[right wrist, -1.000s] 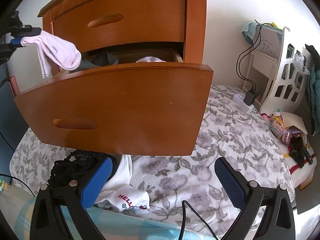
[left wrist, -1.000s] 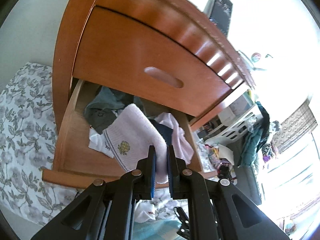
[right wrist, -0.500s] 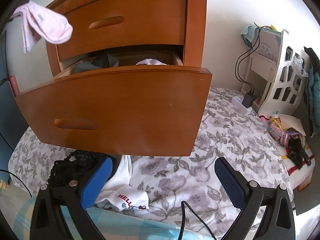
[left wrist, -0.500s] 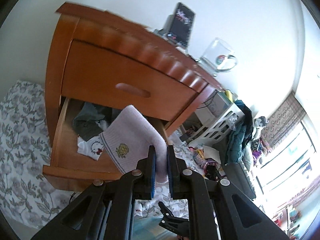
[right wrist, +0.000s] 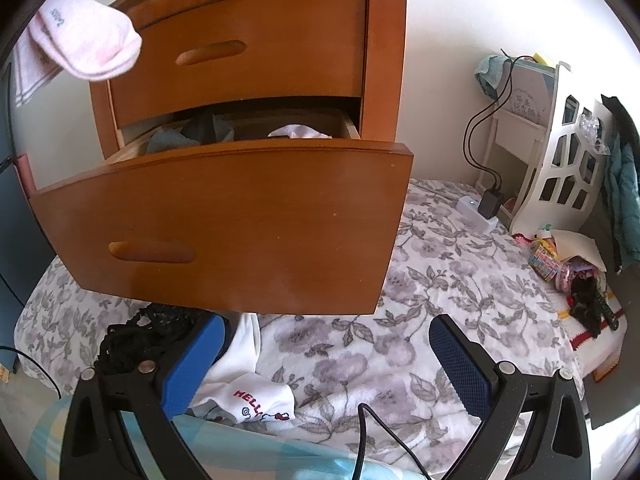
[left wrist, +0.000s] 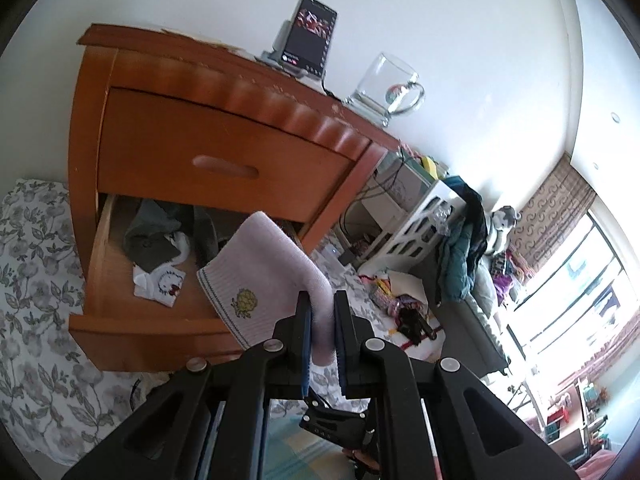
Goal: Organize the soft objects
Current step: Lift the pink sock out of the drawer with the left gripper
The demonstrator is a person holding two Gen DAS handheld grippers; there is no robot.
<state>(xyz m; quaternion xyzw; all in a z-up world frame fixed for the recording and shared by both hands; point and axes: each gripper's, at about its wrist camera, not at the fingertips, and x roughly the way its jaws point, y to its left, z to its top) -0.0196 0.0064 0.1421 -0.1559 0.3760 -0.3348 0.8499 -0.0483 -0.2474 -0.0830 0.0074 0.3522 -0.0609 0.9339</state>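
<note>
Left tool clamps one pink sock above the open drawer.
Right tool gapes empty over the bed; several garments fill that one drawer.

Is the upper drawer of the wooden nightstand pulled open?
No, the upper drawer sits shut in the nightstand, and only the lower drawer is pulled out.

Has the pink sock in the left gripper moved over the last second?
Yes. In the right wrist view, the pink sock has risen against the nightstand, from beside the open drawer up to the closed top drawer's level.
</note>
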